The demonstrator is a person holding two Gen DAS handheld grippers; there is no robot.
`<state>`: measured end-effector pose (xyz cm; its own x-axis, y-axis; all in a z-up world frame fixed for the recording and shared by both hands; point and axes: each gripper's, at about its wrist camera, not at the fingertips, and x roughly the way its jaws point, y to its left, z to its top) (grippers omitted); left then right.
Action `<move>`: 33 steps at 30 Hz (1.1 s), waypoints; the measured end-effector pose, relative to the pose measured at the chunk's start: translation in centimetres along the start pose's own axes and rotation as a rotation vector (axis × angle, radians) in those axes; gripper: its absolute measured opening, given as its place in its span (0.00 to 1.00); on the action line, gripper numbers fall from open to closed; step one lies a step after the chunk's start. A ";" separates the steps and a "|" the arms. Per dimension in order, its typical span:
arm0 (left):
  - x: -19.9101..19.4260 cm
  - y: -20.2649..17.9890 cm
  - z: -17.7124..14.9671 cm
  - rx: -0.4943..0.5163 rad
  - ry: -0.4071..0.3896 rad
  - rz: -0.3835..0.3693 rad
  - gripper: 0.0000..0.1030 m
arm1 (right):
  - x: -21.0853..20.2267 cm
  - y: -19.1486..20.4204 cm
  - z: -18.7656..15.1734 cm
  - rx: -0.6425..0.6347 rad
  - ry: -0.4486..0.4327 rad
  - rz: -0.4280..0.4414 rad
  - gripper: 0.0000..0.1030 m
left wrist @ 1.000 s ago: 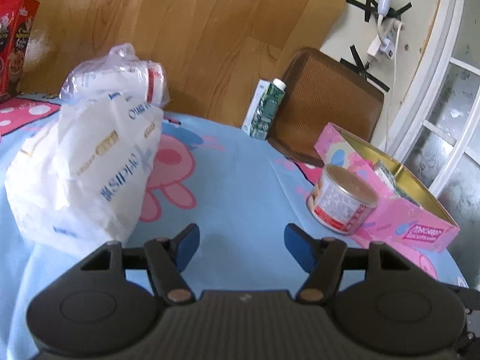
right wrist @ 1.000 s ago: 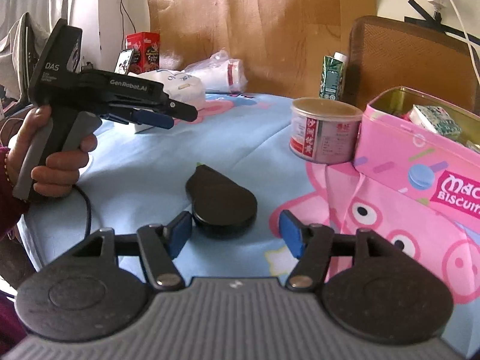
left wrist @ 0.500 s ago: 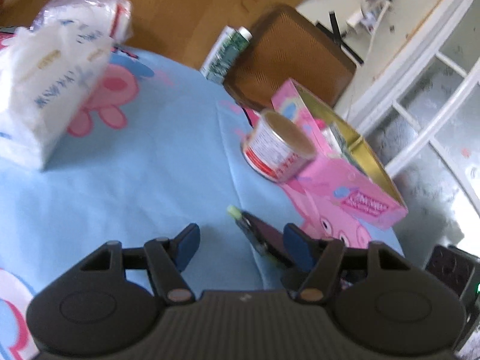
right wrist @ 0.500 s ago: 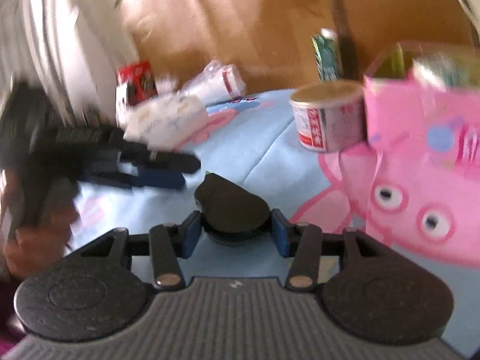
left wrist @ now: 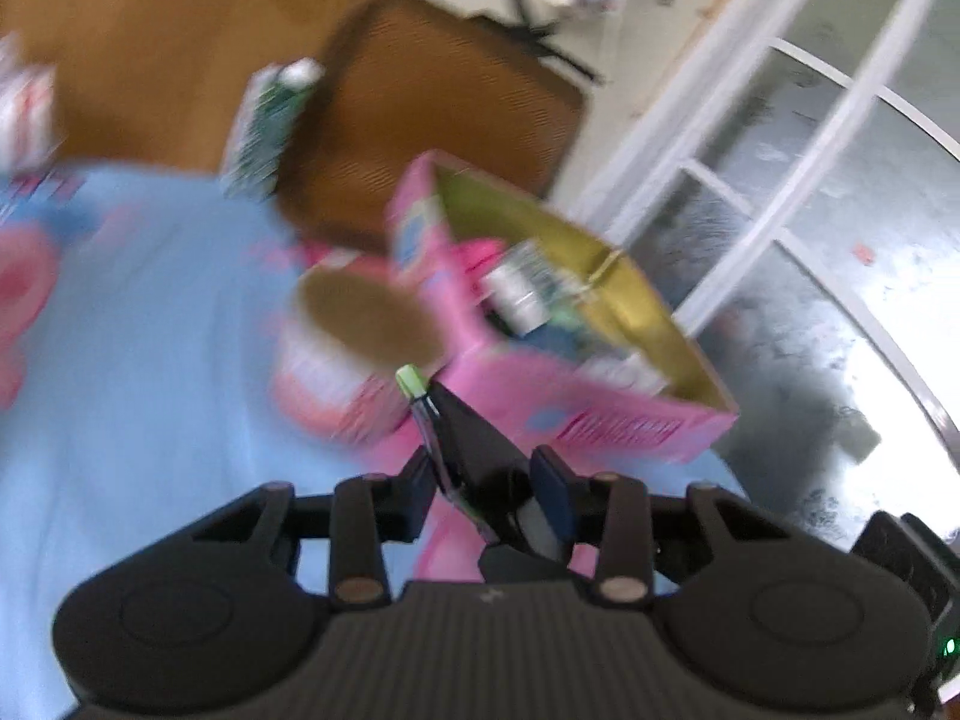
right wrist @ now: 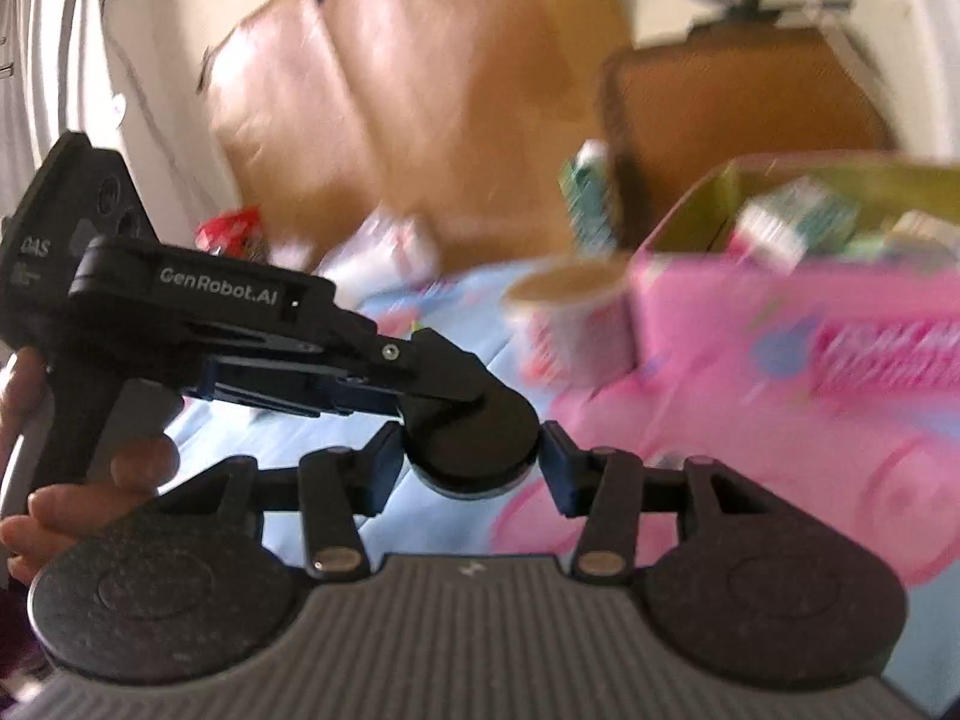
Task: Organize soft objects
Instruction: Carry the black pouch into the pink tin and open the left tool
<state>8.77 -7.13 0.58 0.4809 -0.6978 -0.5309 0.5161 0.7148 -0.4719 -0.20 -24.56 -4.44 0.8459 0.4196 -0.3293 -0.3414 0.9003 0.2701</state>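
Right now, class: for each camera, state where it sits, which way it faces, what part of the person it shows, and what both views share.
Left wrist: on the left gripper, facing forward and down along its fingers, shut on a black object; can and pink tin beyond; no body visible.
Right wrist: on the right gripper, facing the same object; the person's left hand shows.
Shared: black object, can, pink tin.

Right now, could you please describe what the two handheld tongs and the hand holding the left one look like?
Both tongs are matte black plastic with blue pads on their fingers. The left tongs have a pistol-style handle; the body carries white lettering, "GenRobot.AI" and "DAS". The right tongs show two round textured discs, brass-coloured pivot pins and a ribbed grey housing. The hand on the left handle is bare; a dark maroon sleeve edge shows below it.
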 end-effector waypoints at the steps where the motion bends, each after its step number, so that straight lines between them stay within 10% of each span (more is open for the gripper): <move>1: 0.8 -1.0 1.1 0.030 -0.006 -0.015 0.34 | -0.3 -0.3 0.5 -0.014 -0.025 -0.026 0.50; 8: 7.8 -4.0 5.3 0.076 0.022 -0.063 0.36 | -1.4 -5.5 4.3 -0.032 -0.115 -0.203 0.50; 16: 12.4 -4.1 6.7 0.076 0.033 0.058 0.47 | 1.6 -9.2 6.6 -0.123 0.011 -0.341 0.50; 25: 9.9 -4.5 6.0 0.137 -0.025 0.159 0.51 | 6.5 -11.1 7.9 -0.120 0.056 -0.422 0.55; 33: 4.9 -5.8 4.4 0.229 -0.111 0.218 0.64 | 1.5 -7.7 6.5 -0.036 -0.044 -0.378 0.60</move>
<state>11.25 -14.95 3.82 0.6654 -0.5394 -0.5161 0.5324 0.8275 -0.1784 6.41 -31.62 -1.14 0.9313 0.0528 -0.3604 -0.0159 0.9944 0.1044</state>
